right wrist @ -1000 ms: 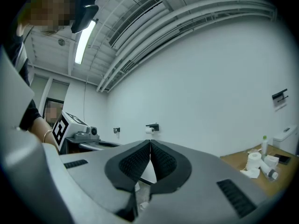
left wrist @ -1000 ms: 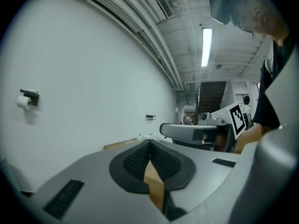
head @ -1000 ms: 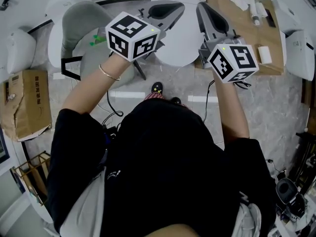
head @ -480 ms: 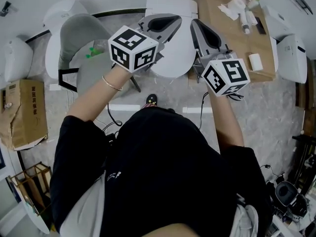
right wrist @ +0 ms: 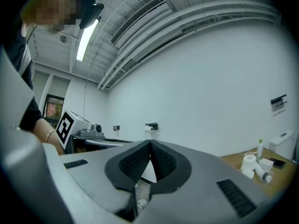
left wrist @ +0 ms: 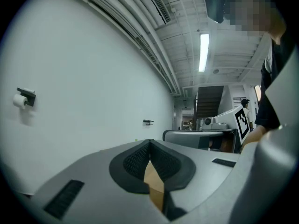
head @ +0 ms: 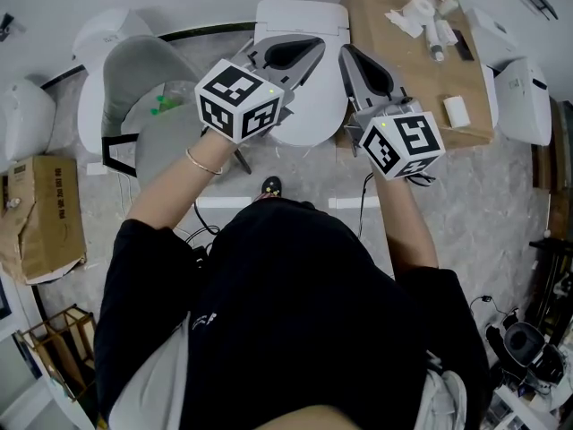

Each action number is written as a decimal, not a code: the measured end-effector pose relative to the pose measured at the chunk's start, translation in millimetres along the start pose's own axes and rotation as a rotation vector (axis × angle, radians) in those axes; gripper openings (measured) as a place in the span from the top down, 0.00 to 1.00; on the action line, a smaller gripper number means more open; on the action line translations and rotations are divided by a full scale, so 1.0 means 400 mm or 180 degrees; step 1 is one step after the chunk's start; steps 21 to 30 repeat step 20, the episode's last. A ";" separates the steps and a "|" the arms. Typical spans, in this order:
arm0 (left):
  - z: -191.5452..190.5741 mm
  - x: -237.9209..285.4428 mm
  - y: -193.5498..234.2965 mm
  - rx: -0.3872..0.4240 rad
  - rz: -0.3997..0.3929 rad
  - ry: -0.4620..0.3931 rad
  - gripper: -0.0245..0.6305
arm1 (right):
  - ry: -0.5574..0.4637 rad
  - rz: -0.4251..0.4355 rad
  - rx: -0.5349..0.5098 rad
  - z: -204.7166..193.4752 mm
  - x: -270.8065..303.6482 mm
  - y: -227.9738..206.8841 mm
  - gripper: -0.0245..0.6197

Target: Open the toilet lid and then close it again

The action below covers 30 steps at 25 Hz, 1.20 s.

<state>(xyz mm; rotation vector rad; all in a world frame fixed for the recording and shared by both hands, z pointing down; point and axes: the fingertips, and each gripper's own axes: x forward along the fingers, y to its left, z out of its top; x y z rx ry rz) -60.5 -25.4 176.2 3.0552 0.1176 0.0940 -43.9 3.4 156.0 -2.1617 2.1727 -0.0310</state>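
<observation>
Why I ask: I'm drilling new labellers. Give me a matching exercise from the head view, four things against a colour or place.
Things:
1 toilet lid
2 chair
3 cardboard box
4 bracelet

Matches:
a brown, far left
b white, straight ahead
c on the left wrist
d grey, left of the lid

Pairs: 1-b, 2-d, 3-a, 4-c.

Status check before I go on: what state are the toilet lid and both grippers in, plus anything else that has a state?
toilet lid: down, closed over the bowl.
left gripper: jaws together, nothing between them, held over the lid.
right gripper: jaws together, nothing between them, held over the lid's right edge.
wall paper holder: loaded with a roll.
</observation>
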 end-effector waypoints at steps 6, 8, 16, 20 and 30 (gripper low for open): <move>0.000 -0.001 -0.003 0.0000 0.0010 0.0000 0.96 | -0.0022 0.0003 0.0033 0.006 0.000 -0.005 0.93; 0.001 -0.001 -0.001 0.0020 0.0018 0.0005 0.96 | -0.0017 0.0008 0.0045 0.004 0.003 -0.006 0.93; -0.004 -0.006 -0.002 0.0053 0.0024 0.0018 0.96 | -0.0004 0.0025 0.0050 0.001 0.009 -0.001 0.93; -0.012 -0.011 -0.005 0.0025 0.0008 0.0031 0.96 | 0.0016 0.0027 0.0058 -0.005 0.008 0.005 0.93; -0.012 -0.011 -0.005 0.0025 0.0008 0.0031 0.96 | 0.0016 0.0027 0.0058 -0.005 0.008 0.005 0.93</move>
